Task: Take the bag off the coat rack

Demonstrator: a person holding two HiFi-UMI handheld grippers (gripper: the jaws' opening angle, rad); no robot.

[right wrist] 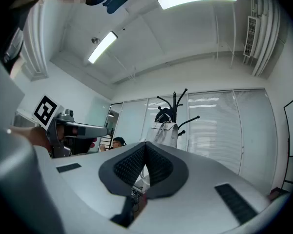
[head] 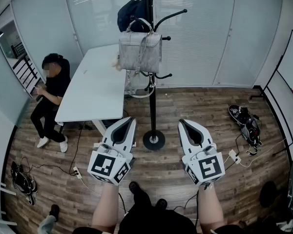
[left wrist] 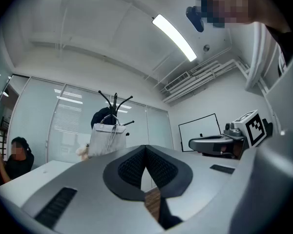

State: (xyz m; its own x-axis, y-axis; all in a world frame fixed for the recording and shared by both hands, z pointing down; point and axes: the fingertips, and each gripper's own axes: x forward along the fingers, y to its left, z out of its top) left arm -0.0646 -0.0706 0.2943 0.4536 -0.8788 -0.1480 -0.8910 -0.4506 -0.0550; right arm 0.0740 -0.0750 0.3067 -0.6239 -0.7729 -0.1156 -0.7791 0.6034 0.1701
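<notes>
Forward, left gripper [head: 132, 120], right gripper [head: 182, 123], closed

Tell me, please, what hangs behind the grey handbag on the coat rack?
A dark item, bag or garment, hangs behind the grey handbag on the coat rack, showing above it. Its lower part is covered, so I cannot identify it.

Coat rack [head: 152, 106] on wooden floor [head: 200, 106]
</notes>
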